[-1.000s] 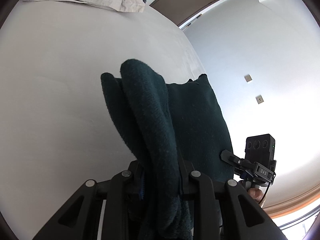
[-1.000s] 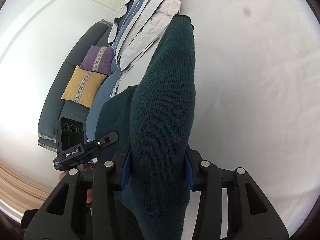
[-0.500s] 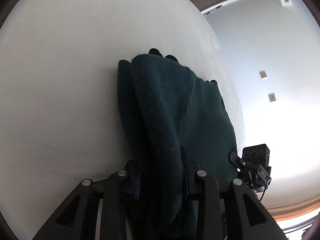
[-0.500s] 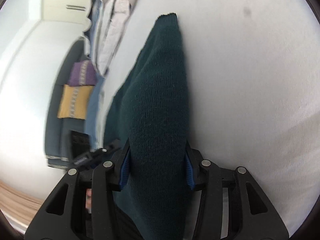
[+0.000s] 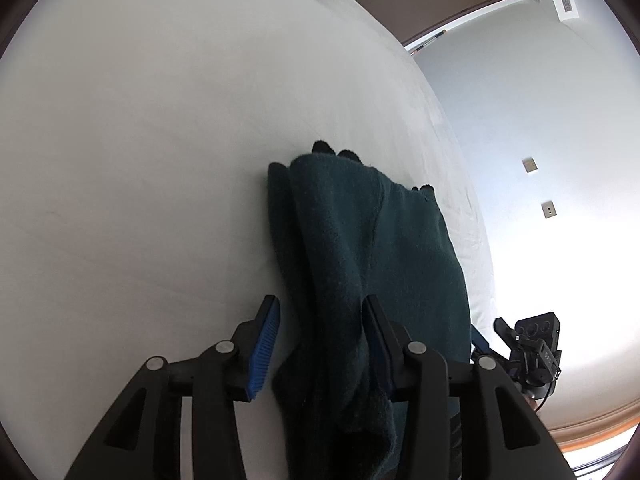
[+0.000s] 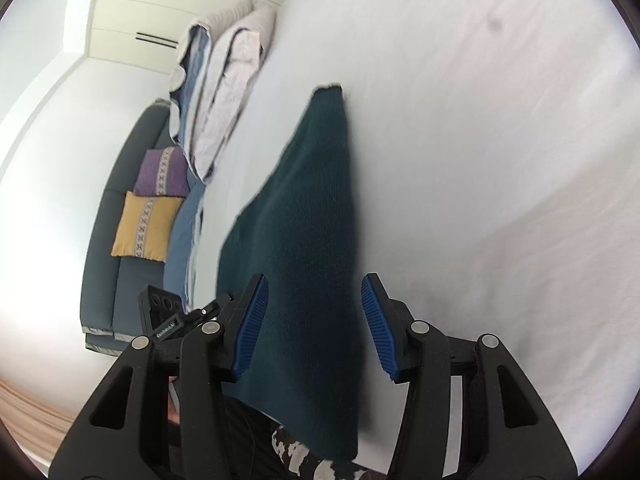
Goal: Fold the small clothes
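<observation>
A dark green knitted garment [image 5: 360, 248] lies folded on the white bed sheet [image 5: 160, 140], near the bed's right-hand edge, its far end bunched into a rounded fold. The left claw [image 5: 320, 344] straddles the near end of the cloth: its jaws are opening, the left blue pad [image 5: 264, 344] stands clear of the fabric with white sheet showing beside it, while the right pad is hidden against the cloth, so it no longer clenches the garment. The right claw [image 6: 316, 324] is likewise released and its jaws are opening; both ribbed blue pads [image 6: 250, 320] stand apart from the green strip that runs between them and away across the sheet to a narrow far tip. Beyond the garment in the right wrist view, a pile of folded pale grey and blue bedding [image 6: 224, 92] sits at the far left of the bed, beside a dark grey sofa [image 6: 104, 240] carrying a purple cushion [image 6: 160, 172] and a yellow cushion [image 6: 144, 228].
</observation>
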Motion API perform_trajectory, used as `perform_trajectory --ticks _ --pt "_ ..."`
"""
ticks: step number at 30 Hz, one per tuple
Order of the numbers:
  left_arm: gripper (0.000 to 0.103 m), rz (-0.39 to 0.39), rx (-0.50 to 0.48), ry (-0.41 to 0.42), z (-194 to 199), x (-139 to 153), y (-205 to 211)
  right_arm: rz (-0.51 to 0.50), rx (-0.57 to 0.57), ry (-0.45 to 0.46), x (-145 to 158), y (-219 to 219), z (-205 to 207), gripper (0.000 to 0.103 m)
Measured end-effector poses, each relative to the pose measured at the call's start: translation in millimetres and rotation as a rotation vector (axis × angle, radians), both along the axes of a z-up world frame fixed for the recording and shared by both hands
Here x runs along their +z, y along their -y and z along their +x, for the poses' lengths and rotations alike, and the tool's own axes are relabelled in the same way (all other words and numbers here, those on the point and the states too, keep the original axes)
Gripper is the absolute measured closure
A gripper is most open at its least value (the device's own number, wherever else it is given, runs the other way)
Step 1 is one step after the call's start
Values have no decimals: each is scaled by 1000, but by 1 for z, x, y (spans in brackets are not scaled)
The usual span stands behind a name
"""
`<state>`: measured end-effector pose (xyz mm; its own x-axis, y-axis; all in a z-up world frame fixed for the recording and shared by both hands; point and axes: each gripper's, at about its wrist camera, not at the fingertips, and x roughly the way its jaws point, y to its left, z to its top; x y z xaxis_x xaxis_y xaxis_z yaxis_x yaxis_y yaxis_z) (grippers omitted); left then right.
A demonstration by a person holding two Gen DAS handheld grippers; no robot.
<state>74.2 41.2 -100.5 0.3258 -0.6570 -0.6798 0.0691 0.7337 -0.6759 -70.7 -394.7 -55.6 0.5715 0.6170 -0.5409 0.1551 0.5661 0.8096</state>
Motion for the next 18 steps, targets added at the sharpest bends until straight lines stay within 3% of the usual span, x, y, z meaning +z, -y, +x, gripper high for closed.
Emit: perform_trajectory --ticks 3,6,10,14,18 --pt "58 43 19 74 -12 27 -1 6 29 61 26 2 -10 55" --pt "54 64 -5 168 -29 54 12 18 104 99 48 -22 -3 55" --pt "49 115 -95 255 -45 68 57 25 175 88 48 -51 0 55" --pt "49 170 -156 196 -47 29 82 47 176 26 15 -58 0 57" --pt "51 104 -130 179 -49 7 63 111 163 54 -11 -47 -8 65"
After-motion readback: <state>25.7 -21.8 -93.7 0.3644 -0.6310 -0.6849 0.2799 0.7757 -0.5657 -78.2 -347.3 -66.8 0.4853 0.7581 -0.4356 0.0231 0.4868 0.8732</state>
